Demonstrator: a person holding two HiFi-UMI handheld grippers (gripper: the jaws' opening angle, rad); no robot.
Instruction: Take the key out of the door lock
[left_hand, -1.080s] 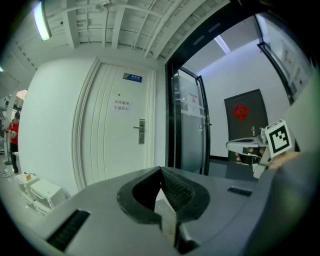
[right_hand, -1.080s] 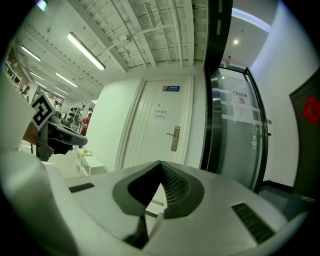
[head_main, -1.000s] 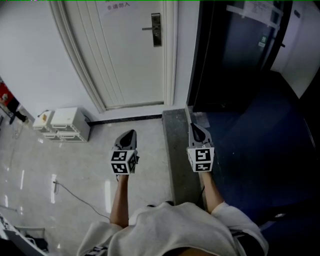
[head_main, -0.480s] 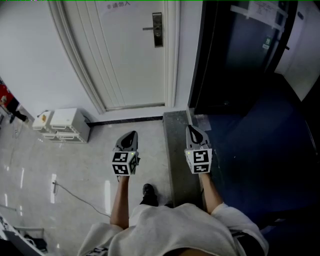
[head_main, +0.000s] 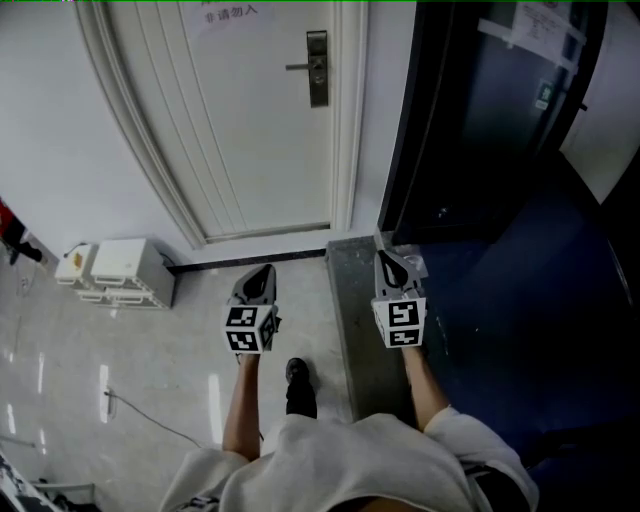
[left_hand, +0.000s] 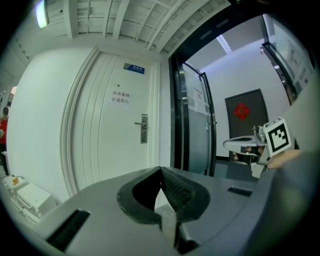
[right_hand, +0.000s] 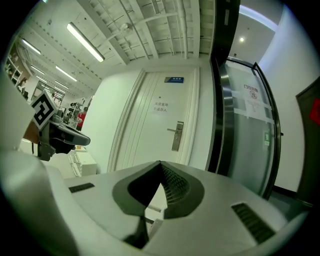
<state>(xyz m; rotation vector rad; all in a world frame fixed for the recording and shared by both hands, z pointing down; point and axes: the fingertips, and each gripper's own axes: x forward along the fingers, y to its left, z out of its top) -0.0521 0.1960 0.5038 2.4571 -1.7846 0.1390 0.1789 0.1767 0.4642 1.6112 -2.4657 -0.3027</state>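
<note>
The key itself is too small to make out, but it should sit in the lock plate (head_main: 317, 70) beside the handle (head_main: 297, 68), at the right edge of the white door (head_main: 250, 130). I judge that its shaft points out of the door toward the person. The plate lies ahead and higher up, well apart from both claws and about between their lines; the left claw (head_main: 265, 268) and the right claw (head_main: 383, 257) are both clenched on nothing, and the right one looks slightly better aimed at the plate.
</note>
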